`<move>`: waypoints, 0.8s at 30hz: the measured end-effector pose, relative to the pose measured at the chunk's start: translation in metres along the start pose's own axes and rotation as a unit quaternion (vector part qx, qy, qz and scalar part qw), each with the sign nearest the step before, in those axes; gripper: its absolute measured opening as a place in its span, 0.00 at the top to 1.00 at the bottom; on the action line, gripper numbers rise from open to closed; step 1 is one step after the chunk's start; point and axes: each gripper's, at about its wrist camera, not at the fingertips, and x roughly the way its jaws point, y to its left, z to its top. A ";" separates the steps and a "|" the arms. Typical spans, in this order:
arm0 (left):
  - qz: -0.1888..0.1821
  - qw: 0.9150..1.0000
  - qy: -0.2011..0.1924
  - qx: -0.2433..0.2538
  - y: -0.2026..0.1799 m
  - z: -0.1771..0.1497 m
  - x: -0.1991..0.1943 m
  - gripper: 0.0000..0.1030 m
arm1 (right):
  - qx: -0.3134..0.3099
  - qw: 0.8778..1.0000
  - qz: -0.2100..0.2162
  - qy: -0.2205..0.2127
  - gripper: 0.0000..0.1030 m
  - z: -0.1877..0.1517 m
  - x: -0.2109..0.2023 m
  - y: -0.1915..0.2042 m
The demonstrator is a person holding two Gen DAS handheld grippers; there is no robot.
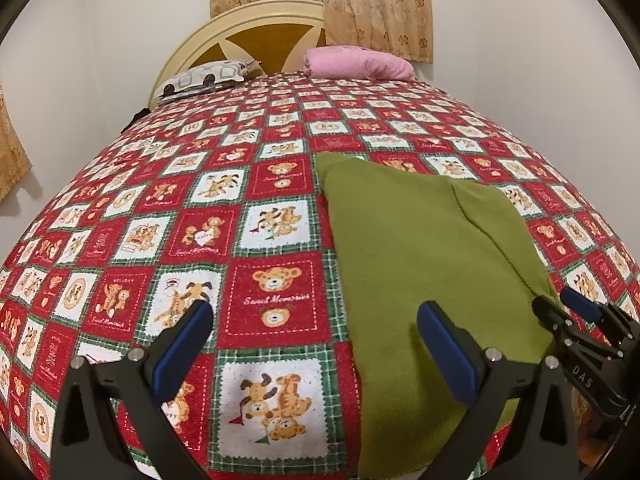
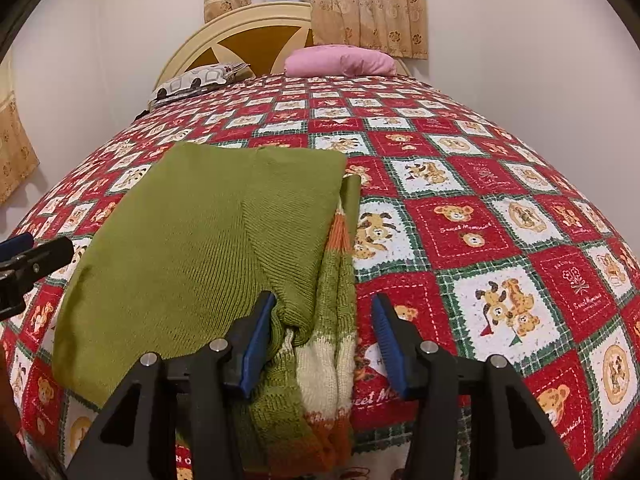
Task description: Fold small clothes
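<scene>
A green knitted garment [image 2: 192, 248] lies folded flat on the bedspread, with an orange-and-white striped part [image 2: 324, 364] showing along its right edge. My right gripper [image 2: 324, 320] stands open over that near right edge. The bunched fabric sits between its jaws; the left pad is against the fold and the right pad is clear of it. In the left wrist view the garment [image 1: 420, 248] is to the right. My left gripper [image 1: 314, 320] hangs open at the garment's left edge with nothing held. The right gripper [image 1: 566, 306] shows at the far right of that view.
A red, white and green teddy-bear bedspread [image 1: 272, 280] covers the whole bed. At the far end lie a pink pillow [image 1: 356, 64] and a patterned pillow [image 1: 200, 80] against a cream headboard [image 1: 256, 28]. Curtains hang behind; pale walls flank the bed.
</scene>
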 end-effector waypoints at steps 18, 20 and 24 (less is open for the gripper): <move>0.003 1.000 0.006 0.006 -0.005 -0.013 -0.004 0.00 | 0.014 0.998 -0.055 -0.031 0.50 0.014 -0.048 0.013; 0.003 1.000 0.004 0.007 -0.006 -0.014 -0.006 0.00 | 0.013 0.997 -0.067 -0.032 0.50 0.015 -0.053 0.015; 0.003 1.000 0.002 0.007 -0.006 -0.014 -0.009 0.00 | 0.011 0.996 -0.078 -0.038 0.50 0.017 -0.061 0.019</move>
